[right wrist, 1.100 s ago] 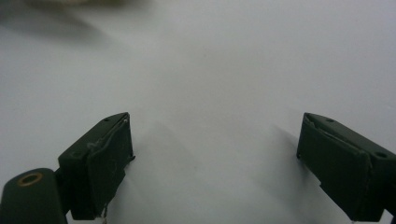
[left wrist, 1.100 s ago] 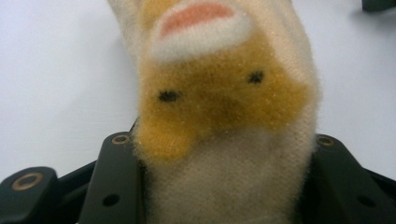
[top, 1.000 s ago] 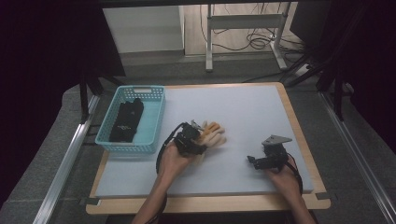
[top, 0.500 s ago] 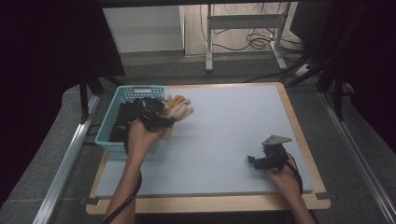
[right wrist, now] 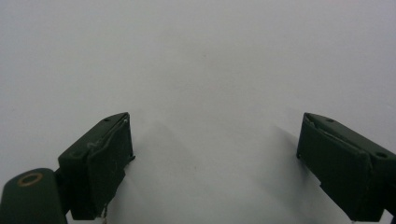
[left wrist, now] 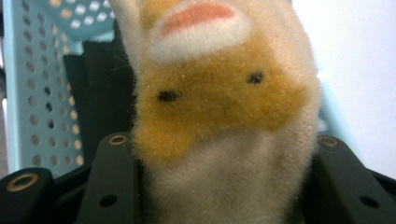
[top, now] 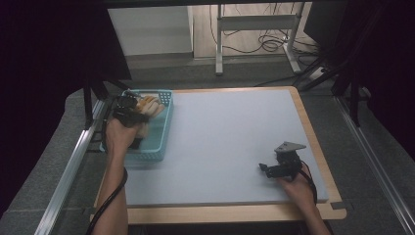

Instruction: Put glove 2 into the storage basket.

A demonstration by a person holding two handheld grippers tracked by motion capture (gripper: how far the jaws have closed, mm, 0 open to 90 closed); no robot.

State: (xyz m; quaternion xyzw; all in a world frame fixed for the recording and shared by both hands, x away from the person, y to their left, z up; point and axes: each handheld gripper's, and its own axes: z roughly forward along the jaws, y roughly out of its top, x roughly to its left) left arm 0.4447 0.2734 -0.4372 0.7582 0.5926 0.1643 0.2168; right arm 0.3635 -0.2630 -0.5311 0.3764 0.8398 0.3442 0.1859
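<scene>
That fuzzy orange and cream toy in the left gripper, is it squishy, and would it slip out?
The plush toy probably squashes: it bulges between the left gripper's jaws. Its fuzzy pile likely resists slipping. It looks light, held above the basket.

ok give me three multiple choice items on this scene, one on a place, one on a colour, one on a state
1. Where is the plush toy?
A. lying on the mat
B. over the basket, in the left gripper
C. under the right gripper

2. What colour is the basket?
A. red
B. light blue
C. yellow

3. How do the right gripper's jaws stand?
A. apart with nothing between them
B. closed on the toy
C. closed on a cloth

Answers: 1 B, both black jaws press the toy's sides above the basket wall. 2 B, its perforated wall is pale blue. 3 A, the right gripper view shows bare white mat between them.
</scene>
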